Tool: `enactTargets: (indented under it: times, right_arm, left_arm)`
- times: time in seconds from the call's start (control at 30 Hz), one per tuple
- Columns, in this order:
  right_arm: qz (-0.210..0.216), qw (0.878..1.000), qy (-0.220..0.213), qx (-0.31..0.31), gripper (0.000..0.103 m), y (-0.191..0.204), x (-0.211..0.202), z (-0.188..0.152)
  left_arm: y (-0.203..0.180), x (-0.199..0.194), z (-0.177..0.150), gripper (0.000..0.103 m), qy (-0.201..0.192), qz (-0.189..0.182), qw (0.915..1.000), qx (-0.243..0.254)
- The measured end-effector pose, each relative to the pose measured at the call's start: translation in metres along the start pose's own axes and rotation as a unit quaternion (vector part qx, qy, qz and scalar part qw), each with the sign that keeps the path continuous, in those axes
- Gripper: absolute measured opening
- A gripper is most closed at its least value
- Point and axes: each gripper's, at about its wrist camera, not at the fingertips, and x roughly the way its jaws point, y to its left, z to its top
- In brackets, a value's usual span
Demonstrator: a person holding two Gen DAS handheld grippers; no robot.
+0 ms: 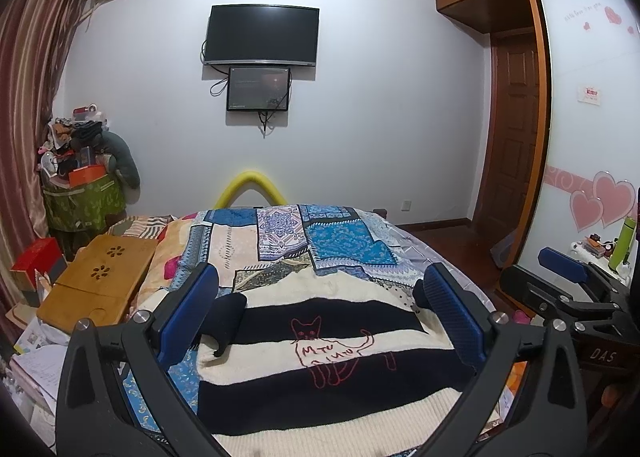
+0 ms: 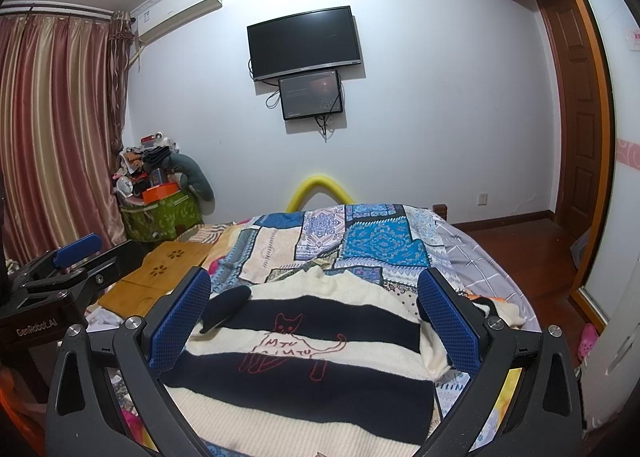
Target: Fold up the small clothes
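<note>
Striped sweater (image 1: 320, 361) flat on bed (image 1: 424, 253), directly ahead-below both tongs; stripes crosswise. Left tongs (image 1: 320, 317) wide, right tongs (image 2: 316, 321) wide, empty; neither nearer.

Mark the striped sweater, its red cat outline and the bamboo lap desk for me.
striped sweater (image 1: 320, 389), left wrist view, lower black stripe.
red cat outline (image 2: 286, 351), right wrist view, lettered body.
bamboo lap desk (image 1: 100, 281), left wrist view, top panel by the flower cutouts.

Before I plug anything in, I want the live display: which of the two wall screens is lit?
The smaller lower screen, hanging under the big one, glows faintly with an image; the larger is plain black.
</note>
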Motion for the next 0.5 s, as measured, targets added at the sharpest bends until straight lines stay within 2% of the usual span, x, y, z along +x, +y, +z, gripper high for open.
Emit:
enactTargets:
  times: [0.5]
  right_arm:
    - [0.0,1.0,0.003,0.0,0.103,-0.0001,0.002,0.0004]
  left_arm:
    - [-0.001,-0.0006,0.0005,0.103,-0.001,0.001,1.0,0.001]
